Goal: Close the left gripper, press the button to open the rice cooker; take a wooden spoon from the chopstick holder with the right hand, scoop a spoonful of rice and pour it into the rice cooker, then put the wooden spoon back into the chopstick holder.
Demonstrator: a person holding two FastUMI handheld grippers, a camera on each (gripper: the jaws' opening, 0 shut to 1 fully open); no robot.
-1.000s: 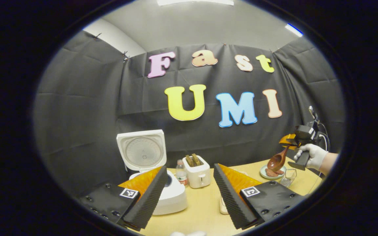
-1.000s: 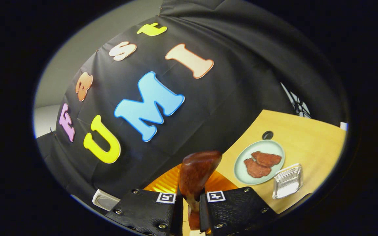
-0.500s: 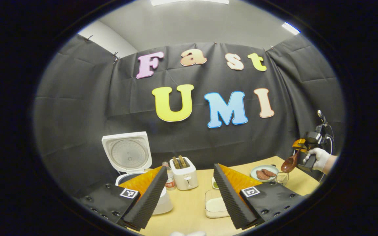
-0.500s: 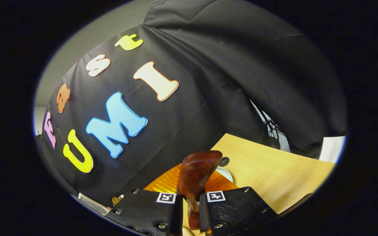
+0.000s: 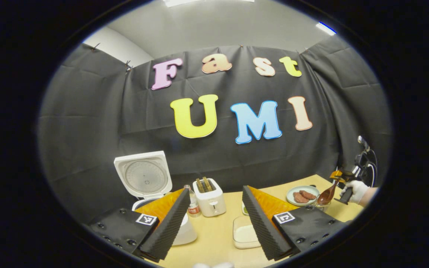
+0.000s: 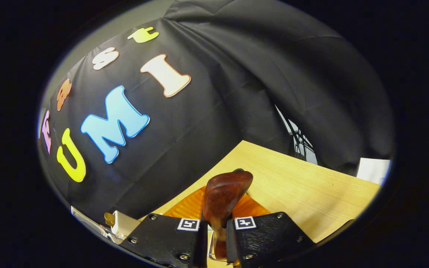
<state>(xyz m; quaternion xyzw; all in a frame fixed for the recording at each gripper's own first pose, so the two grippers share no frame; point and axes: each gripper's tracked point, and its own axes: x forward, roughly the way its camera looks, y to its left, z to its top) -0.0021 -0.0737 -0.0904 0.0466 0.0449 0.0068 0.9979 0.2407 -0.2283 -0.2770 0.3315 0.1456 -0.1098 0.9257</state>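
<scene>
At lower left of the left gripper view the rice cooker (image 5: pixel 151 193) stands with its lid up, its pot hidden behind the wide-open, empty left gripper (image 5: pixel 214 219). A shallow dish (image 5: pixel 245 235) of rice lies bottom centre. The right gripper (image 6: pixel 216 238) clamps the wooden spoon (image 6: pixel 222 197) between both fingers, bottom centre of its own view.
</scene>
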